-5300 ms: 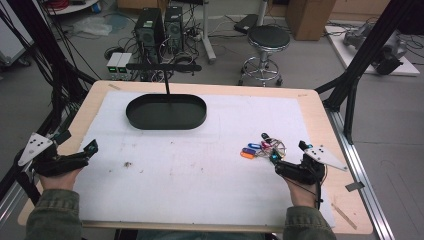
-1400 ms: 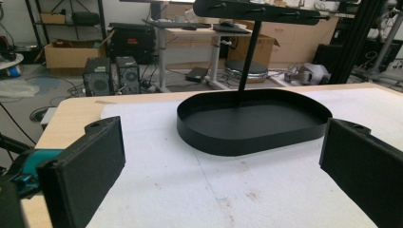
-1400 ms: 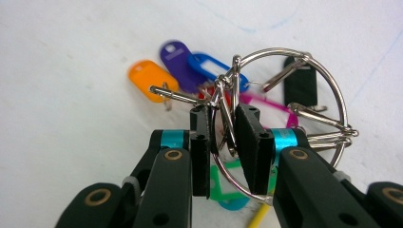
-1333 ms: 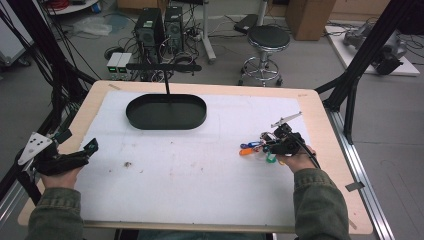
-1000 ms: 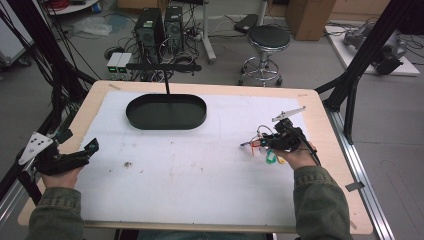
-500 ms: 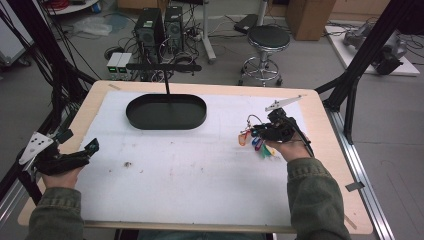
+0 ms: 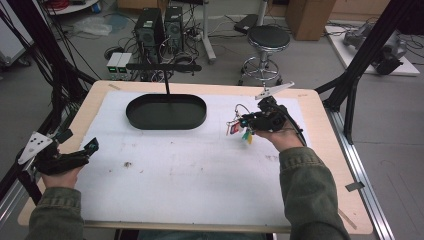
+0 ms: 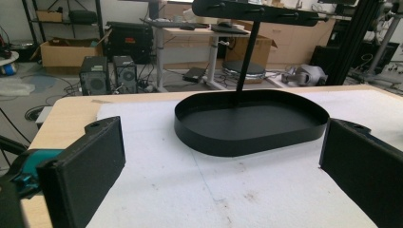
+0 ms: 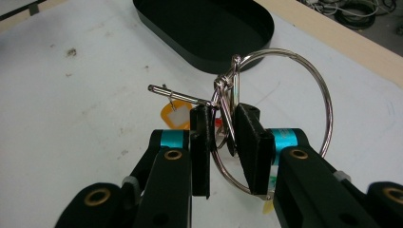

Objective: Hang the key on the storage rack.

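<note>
Nearest the person, the left gripper (image 7: 89, 148) rests at the left edge of the counter (image 7: 330, 145), held low over the white mat (image 7: 190, 170); in the left gripper view its two black jaws stand wide apart with nothing between them, and they face the black oval tray (image 8: 252, 121). Small dark specks (image 7: 127, 164) lie on the mat just ahead of this gripper.

Farther out, right of centre, the right hand (image 7: 280, 137) holds the right gripper (image 7: 243, 121) raised above the mat. In the right gripper view its jaws are closed almost together on a large metal key ring (image 9: 285, 123), which stands upright between the pads; smaller rings and a thin metal pin (image 9: 178, 93) hang from its top. Coloured tags (image 7: 241, 131), red, yellow and green, dangle below the gripper, clear of the mat.

Beyond both grippers, the tray sits toward the far left-centre of the mat, with a black post and crossbar (image 7: 164, 67) rising from its far rim. Past the counter stand computer towers (image 7: 161, 21) and a round stool (image 7: 268, 37) on the floor.
</note>
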